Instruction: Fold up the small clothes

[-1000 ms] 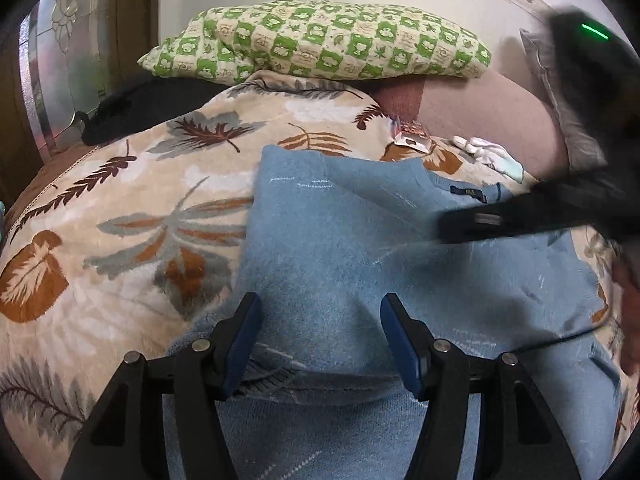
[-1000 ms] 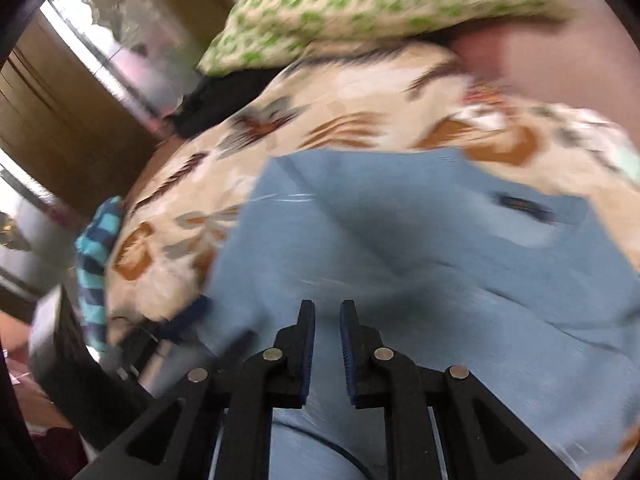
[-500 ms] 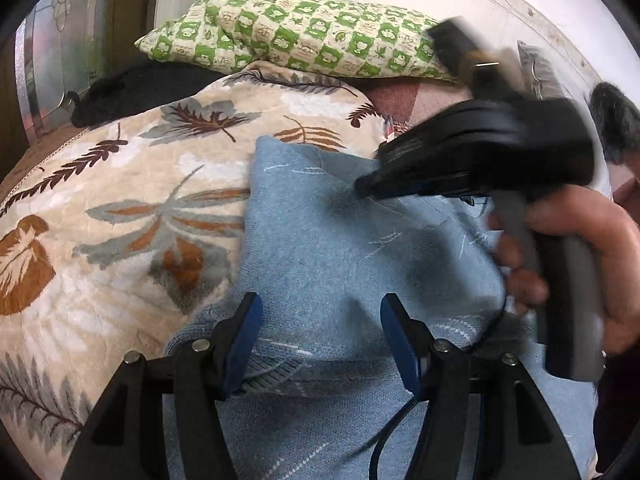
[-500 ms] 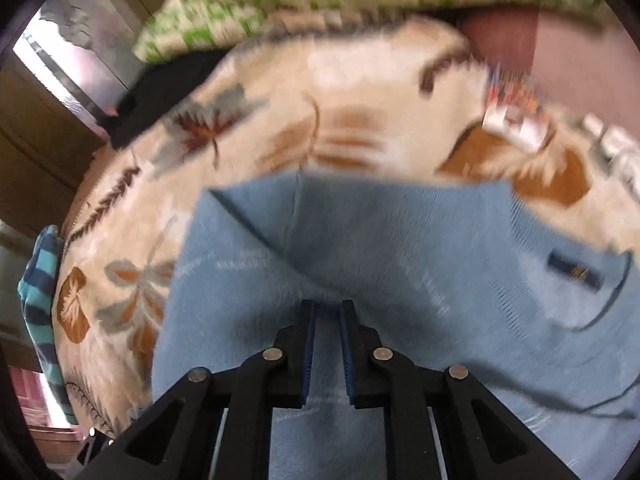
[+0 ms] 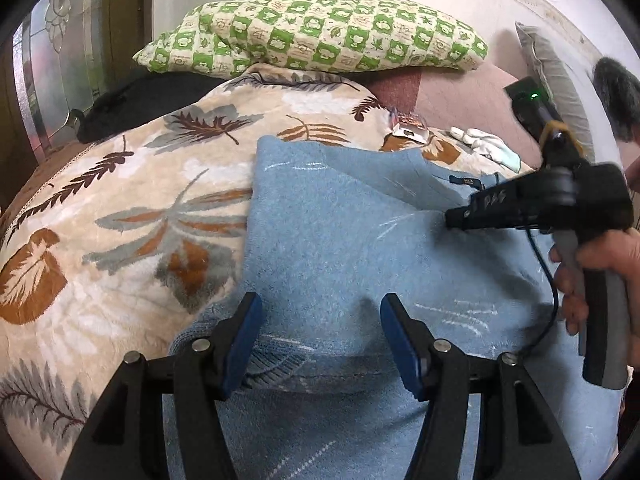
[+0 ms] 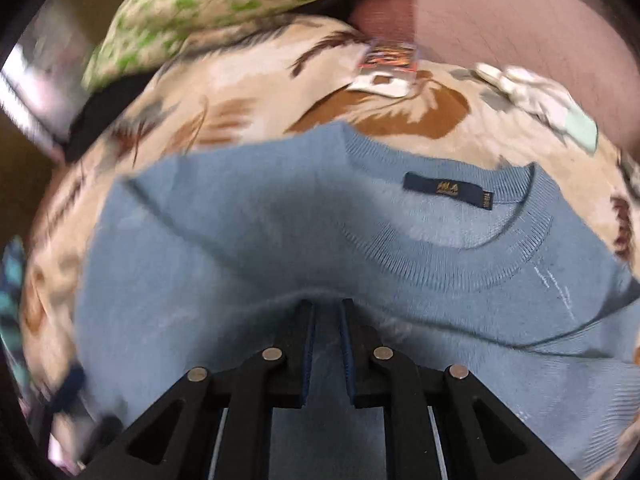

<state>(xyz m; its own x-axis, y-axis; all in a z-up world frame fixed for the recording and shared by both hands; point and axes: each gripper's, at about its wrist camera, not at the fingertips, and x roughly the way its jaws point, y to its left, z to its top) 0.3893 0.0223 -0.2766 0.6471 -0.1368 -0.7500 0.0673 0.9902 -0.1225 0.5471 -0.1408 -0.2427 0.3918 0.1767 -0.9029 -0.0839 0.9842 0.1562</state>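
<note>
Thing to fold: a light blue knit sweater [image 5: 344, 248] lies spread on a bed, on top of a leaf-print blanket [image 5: 132, 208]. One side is already turned over onto its middle.
Where it lies: the sweater runs long from the near hem up to the round collar [image 6: 472, 248] with a dark label [image 6: 448, 191] at the far end.
Left tongs [image 5: 320, 336]: the blue pads stand wide apart. They sit over the near hem, and I cannot tell if they touch it. They hold nothing.
Right tongs [image 6: 327, 320]: the pads are almost together. A little fold of sweater bulges right at the tips, just below the collar. It looks like they press or pinch the cloth, but I cannot tell for sure.
Right hand [image 5: 592, 280]: it grips the handle of the right tongs at the right side of the sweater.
Which is nearer: the right tongs are nearer the collar end, and the left tongs are nearer the hem end.
Next move, my guess: the collar end must come down toward the hem, along the long way.
Containers: none here.
Other things: a green checked pillow [image 5: 320, 32] lies at the far end of the bed, and a small white cloth [image 5: 484, 142] lies past the collar.
</note>
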